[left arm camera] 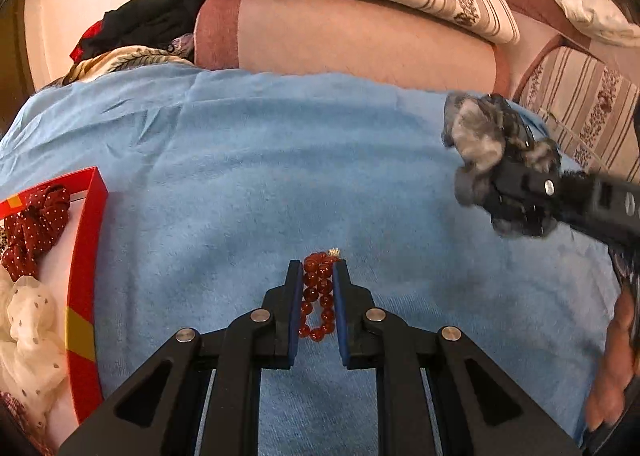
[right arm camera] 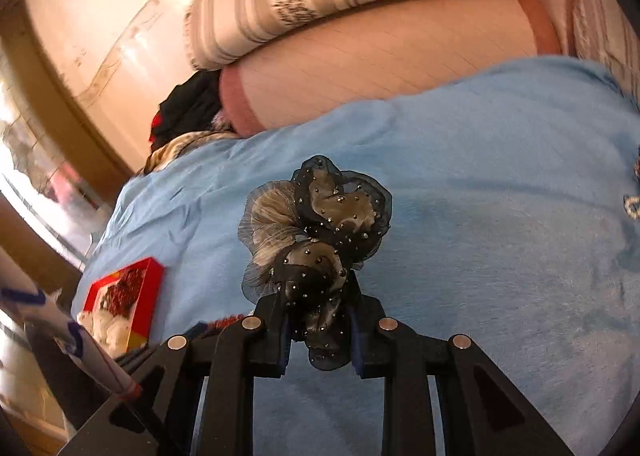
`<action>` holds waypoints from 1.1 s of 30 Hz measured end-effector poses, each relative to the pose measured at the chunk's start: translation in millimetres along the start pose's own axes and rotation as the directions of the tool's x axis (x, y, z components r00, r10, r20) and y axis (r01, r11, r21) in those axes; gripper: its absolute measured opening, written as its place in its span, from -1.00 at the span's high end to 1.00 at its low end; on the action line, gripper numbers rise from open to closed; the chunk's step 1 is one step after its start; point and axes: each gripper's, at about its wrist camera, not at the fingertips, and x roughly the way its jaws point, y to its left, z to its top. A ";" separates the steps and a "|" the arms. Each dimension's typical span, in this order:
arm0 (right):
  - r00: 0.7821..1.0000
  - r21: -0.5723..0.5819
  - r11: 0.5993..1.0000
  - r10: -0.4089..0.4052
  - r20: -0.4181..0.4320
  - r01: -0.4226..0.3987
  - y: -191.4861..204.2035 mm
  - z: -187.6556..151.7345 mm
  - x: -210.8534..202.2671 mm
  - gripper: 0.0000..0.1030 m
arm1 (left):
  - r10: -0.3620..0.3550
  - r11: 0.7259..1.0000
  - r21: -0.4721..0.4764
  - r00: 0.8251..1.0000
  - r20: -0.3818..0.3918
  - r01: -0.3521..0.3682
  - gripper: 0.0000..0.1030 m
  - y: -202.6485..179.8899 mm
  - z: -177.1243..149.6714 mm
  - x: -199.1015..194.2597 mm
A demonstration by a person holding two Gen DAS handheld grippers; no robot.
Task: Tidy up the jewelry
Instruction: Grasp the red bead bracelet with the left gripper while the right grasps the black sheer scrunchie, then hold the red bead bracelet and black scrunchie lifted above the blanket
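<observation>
Between left tool [left arm camera: 317,268] fingers: red bead bracelet [left arm camera: 318,296] clamped | right tool [right arm camera: 316,296] grips dark scrunchie [right arm camera: 316,224]

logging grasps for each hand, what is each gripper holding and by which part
Left gripper: red bead bracelet, the loop squeezed sideways between the jaws. Right gripper: dark sheer studded scrunchie, gripped by its lower folds, the rest sticking out beyond the jaws.
</observation>
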 end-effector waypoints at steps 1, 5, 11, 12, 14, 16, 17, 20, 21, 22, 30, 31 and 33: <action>1.000 -0.010 1.000 0.001 0.000 -0.001 3.0 -1.6 0.5 0.53 | -0.005 1.000 -0.006 1.000 -0.002 0.005 0.73 1.4 1.2 0.6; 1.000 -0.017 1.000 0.016 -0.025 -0.016 9.3 -5.7 9.3 0.53 | -0.004 1.000 -0.016 1.000 0.022 0.005 0.73 5.8 5.0 -3.4; 0.999 -0.045 0.999 0.028 -0.018 -0.029 19.5 -9.2 5.9 0.52 | 0.004 1.000 -0.022 0.999 0.050 -0.003 0.73 8.3 7.8 -9.5; 0.999 -0.053 0.998 0.030 -0.016 -0.031 21.3 -10.0 4.3 0.52 | 0.007 1.000 -0.023 0.999 0.054 -0.006 0.73 8.5 7.9 -10.1; 0.999 -0.064 0.997 0.033 -0.014 -0.034 25.7 -10.9 3.5 0.52 | 0.014 1.000 -0.021 0.998 0.062 -0.013 0.73 8.0 7.7 -12.0; 0.999 -0.072 0.997 0.037 -0.015 -0.038 28.8 -12.4 3.2 0.52 | 0.030 1.000 -0.008 0.997 0.076 -0.029 0.73 6.3 8.0 -14.2; 0.999 -0.075 0.996 0.040 -0.017 -0.041 29.6 -13.3 3.2 0.52 | 0.035 0.999 -0.003 0.996 0.083 -0.035 0.73 5.7 8.2 -15.5; 0.999 -0.086 0.995 0.042 -0.017 -0.044 33.5 -15.6 2.8 0.52 | 0.054 0.998 0.018 0.993 0.104 -0.056 0.73 3.4 9.1 -18.4; 0.999 -0.091 0.995 0.042 -0.018 -0.044 34.8 -16.2 3.0 0.52 | 0.058 0.998 0.025 0.993 0.107 -0.061 0.73 2.9 9.2 -18.7; 0.999 -0.091 0.995 0.042 -0.017 -0.043 35.7 -16.2 3.1 0.52 | 0.060 0.998 0.028 0.992 0.108 -0.063 0.73 2.6 9.5 -18.9; 0.999 -0.094 0.995 0.038 -0.019 -0.040 37.9 -17.0 5.6 0.52 | 0.070 0.997 0.023 0.991 0.118 -0.073 0.73 3.8 11.0 -20.7; 0.999 -0.096 0.995 0.039 -0.020 -0.041 38.1 -16.9 5.7 0.52 | 0.071 0.997 0.023 0.990 0.119 -0.074 0.73 4.1 11.7 -20.9; 0.999 -0.099 0.994 0.039 -0.022 -0.041 38.0 -17.1 5.9 0.52 | 0.076 0.996 0.029 0.989 0.124 -0.080 0.73 3.6 12.5 -21.8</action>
